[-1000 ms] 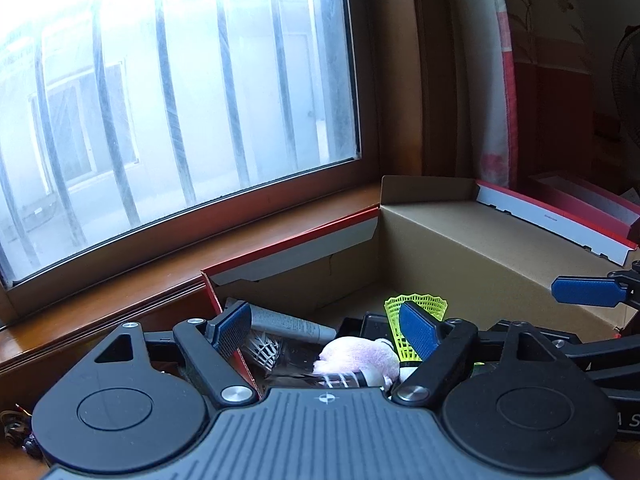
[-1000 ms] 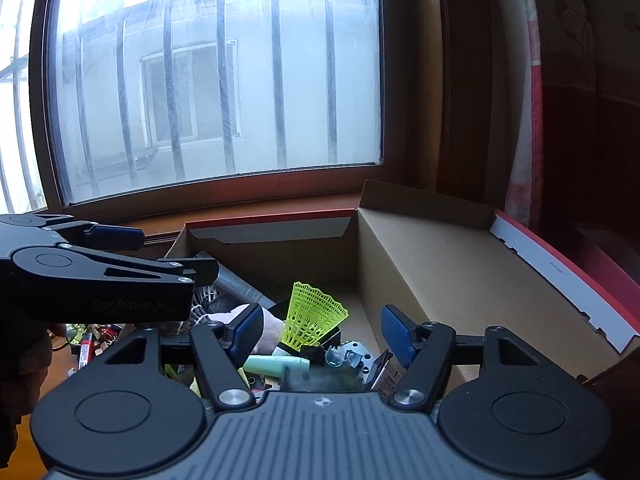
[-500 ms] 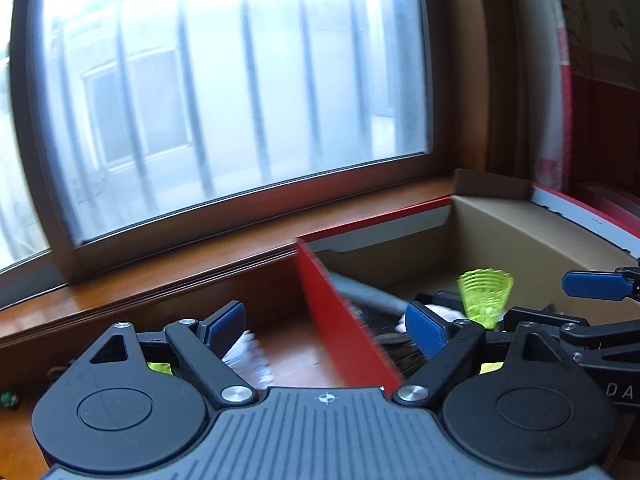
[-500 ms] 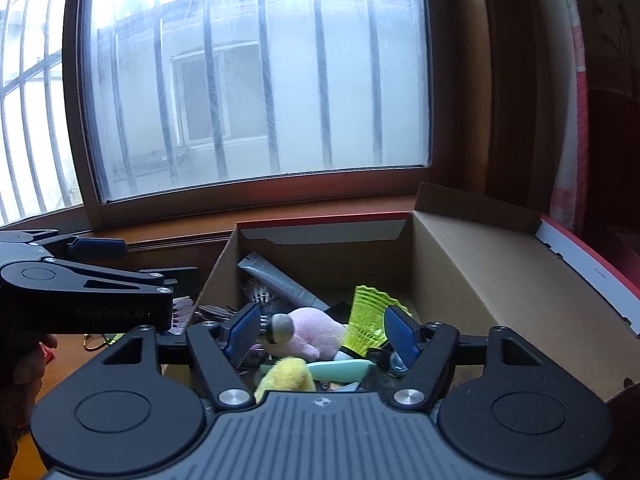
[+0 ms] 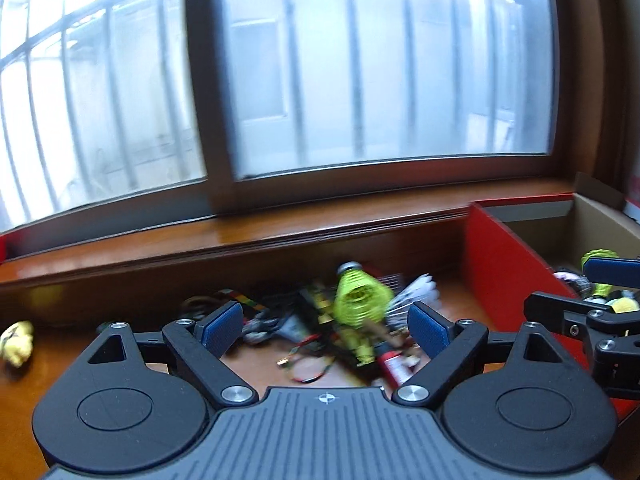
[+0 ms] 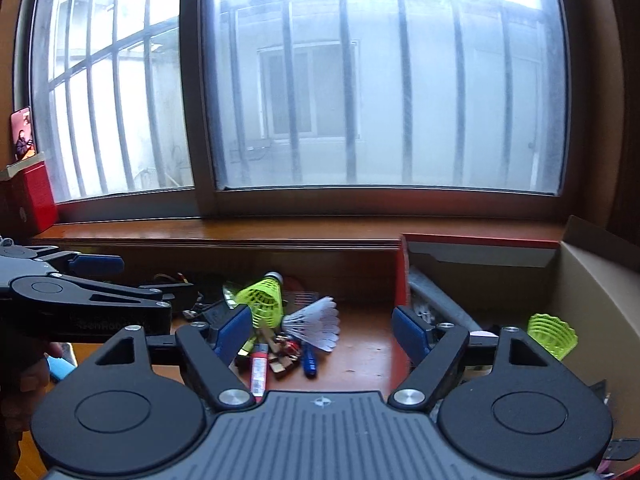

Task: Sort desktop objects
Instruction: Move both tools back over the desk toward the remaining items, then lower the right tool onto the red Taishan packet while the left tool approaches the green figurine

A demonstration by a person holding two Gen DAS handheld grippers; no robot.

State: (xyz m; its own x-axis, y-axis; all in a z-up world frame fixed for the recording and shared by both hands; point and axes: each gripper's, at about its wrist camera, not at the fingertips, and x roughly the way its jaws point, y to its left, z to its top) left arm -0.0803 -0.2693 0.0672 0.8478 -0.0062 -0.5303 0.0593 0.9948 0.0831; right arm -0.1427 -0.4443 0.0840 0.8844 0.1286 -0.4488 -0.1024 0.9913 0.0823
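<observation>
Left wrist view puts your left hand-held gripper (image 5: 326,326) wide open over the brown surface (image 5: 248,364), its blue pads (image 5: 222,326) gripping nothing. Between and beyond the fingers you see the loose pile: a neon-yellow shuttlecock (image 5: 360,300) lying tilted on top, a white feather shuttlecock (image 5: 418,294) just beside it toward the box, and a red-capped tube (image 5: 394,364) nearer to you. The whole view is motion-blurred, so no print on these things can be read. A small yellow toy (image 5: 16,344) sits well apart at the far left. The red cardboard box (image 5: 504,264) stands to the right of the pile.

From the right wrist view, your right hand-held gripper (image 6: 324,332) is also spread wide and holds nothing. It straddles the box's red wall (image 6: 401,276), with the pile on one side and the box interior on the other. Inside the box you can make out a second neon-yellow shuttlecock (image 6: 552,334) and a grey tube (image 6: 432,292). On the surface lie the white feather shuttlecock, a blue pen (image 6: 309,360) and the red-capped tube, whose label is too small to read. Lettering on the body of the left hand-held gripper in this view is faint; it cannot be read with certainty. A phone (image 6: 23,133) leans against the window frame at far left.
</observation>
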